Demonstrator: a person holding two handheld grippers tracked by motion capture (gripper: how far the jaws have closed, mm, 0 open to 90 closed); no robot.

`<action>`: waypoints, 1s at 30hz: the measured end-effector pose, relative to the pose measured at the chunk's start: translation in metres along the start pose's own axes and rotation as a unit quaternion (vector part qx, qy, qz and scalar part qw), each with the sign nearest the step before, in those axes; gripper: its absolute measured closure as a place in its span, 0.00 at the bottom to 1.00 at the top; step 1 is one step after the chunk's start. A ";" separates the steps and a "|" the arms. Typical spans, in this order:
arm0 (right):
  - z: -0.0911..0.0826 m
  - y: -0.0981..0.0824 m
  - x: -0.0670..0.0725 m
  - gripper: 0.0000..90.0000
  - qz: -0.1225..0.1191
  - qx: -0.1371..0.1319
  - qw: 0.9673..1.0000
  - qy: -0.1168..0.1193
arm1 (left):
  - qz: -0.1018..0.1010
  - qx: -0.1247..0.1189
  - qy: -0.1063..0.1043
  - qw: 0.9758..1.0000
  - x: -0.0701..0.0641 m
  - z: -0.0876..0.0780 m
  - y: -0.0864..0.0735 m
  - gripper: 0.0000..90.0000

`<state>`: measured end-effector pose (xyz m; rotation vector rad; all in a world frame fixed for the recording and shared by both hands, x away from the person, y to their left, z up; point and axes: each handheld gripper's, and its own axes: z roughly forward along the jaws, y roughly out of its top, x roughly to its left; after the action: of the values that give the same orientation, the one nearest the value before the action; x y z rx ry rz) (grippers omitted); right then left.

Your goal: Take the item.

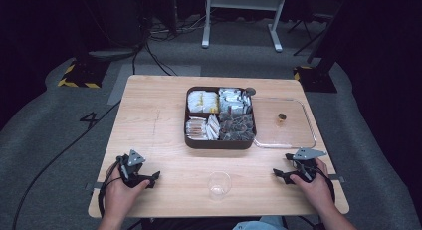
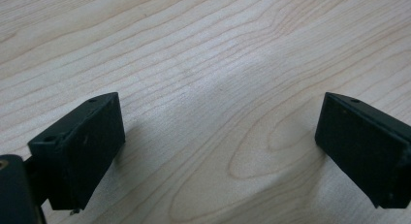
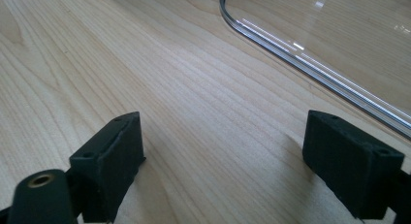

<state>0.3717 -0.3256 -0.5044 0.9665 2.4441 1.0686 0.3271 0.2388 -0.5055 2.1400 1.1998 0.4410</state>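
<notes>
High view first: on the wooden counter (image 1: 149, 120) a dark brown tray (image 1: 220, 143) with four compartments stands a little behind the middle, and it is full of small wrapped packets, pale yellow and silver at the back, orange-white and dark at the front. Touching its right side lies a clear flat lid (image 1: 298, 140) with a small brass-coloured knob on it. Near the front edge, between the two hands, stands a small clear cup (image 1: 219, 184), upright and, as far as I can tell, empty. The left tongs (image 1: 153, 177) rest on the counter at the front left, the right tongs (image 1: 277, 173) at the front right, both pointing inward toward the cup and both well apart from it. Left gripper view: the two black jaws stand wide apart, with nothing between them but bare wood. Right gripper view: the jaws also stand wide and hold nothing; the rounded rim of the clear lid (image 3: 300, 54) passes just ahead of them on the right. In my judgement the cup is thin plastic, so it is light, smooth and easy to squash or tip; it is better to take it gently across the wall below the rim, with little pressure.
</notes>
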 end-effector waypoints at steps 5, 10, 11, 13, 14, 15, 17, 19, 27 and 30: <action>0.000 0.000 0.001 0.17 0.000 -0.001 1.000 0.001 | -0.002 0.001 0.002 1.000 -0.001 0.000 0.000 0.04; 0.000 0.000 0.000 0.17 -0.002 -0.001 1.000 0.006 | -0.001 0.001 0.002 1.000 -0.001 0.000 0.000 0.03; 0.000 0.000 0.000 0.17 -0.002 -0.001 1.000 0.006 | -0.001 0.001 0.002 1.000 -0.001 0.000 0.000 0.03; 0.000 0.000 0.000 0.17 -0.002 -0.001 1.000 0.006 | -0.001 0.001 0.000 1.000 -0.001 0.001 0.000 0.03; 0.000 0.000 0.000 0.17 -0.002 -0.001 1.000 0.006 | -0.003 0.001 0.003 1.000 -0.001 0.001 0.001 0.04; 0.000 0.000 0.000 0.17 -0.003 -0.001 1.000 0.005 | -0.005 -0.001 0.011 1.000 -0.002 0.001 0.001 0.04; 0.000 0.000 0.000 0.17 -0.003 -0.001 1.000 0.005 | -0.015 -0.006 0.017 1.000 -0.004 0.000 0.001 0.09; 0.000 0.000 0.000 0.17 -0.003 -0.001 1.000 0.007 | -0.026 -0.012 0.025 0.999 -0.005 0.001 0.002 0.14; 0.001 0.001 -0.001 0.17 -0.004 0.000 1.000 0.010 | -0.030 -0.026 0.043 0.998 -0.009 -0.001 0.004 0.34; 0.001 0.001 -0.001 0.17 -0.005 0.000 1.000 0.009 | -0.038 -0.025 0.034 0.998 -0.011 -0.004 0.007 0.35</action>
<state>0.3733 -0.3259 -0.5043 0.9482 2.4608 1.0786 0.3236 0.2284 -0.4983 2.0438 1.2899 0.5098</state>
